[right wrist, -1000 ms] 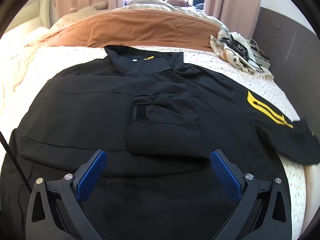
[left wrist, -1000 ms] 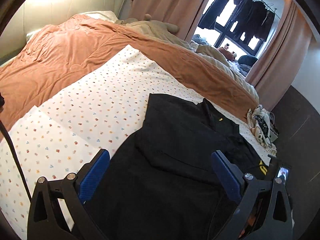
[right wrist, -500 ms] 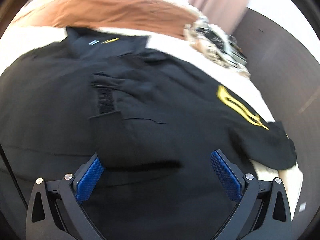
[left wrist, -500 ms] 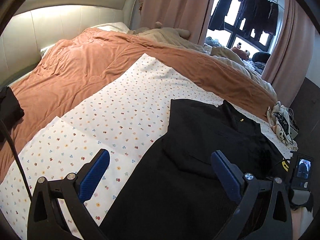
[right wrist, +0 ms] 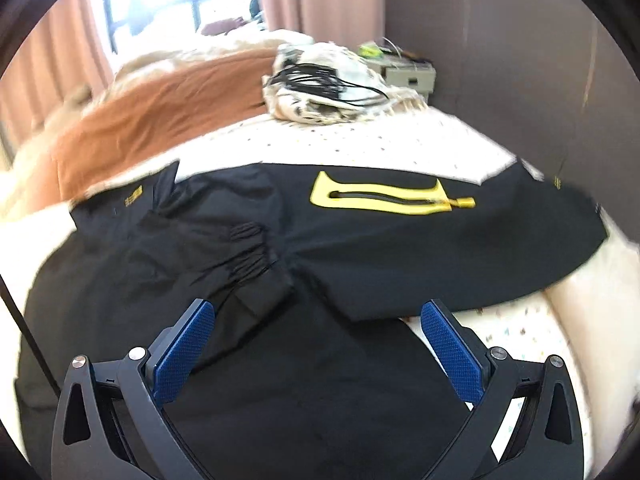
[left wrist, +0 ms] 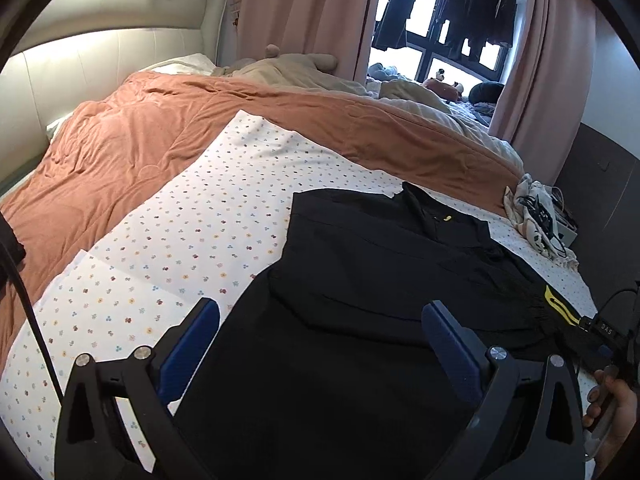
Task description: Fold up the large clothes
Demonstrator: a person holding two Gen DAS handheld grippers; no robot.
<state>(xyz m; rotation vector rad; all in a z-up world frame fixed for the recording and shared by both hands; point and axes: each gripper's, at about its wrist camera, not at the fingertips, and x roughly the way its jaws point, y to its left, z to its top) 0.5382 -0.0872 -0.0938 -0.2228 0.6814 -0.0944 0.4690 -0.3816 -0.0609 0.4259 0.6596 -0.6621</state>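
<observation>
One black jacket (right wrist: 328, 248) lies flat on the bed (left wrist: 208, 216), collar toward the orange blanket's (left wrist: 160, 140) edge. Left gripper (left wrist: 320, 336) and right gripper (right wrist: 318, 332) hover with fingers spread, holding nothing.

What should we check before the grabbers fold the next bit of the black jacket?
1. Left gripper open and empty: ok, jaws spread wide, nothing between them.
2. Right gripper open and empty: ok.
3. Black jacket lies flat on the dotted sheet: ok.
4. One sleeve already folded across the front: ok.
5. Sleeve with the yellow zip pocket folded in: not ok, it reaches toward the bed's edge.
6. Pile of cloth and cables clear of the jacket: ok, it lies apart, farther up the bed.
</observation>
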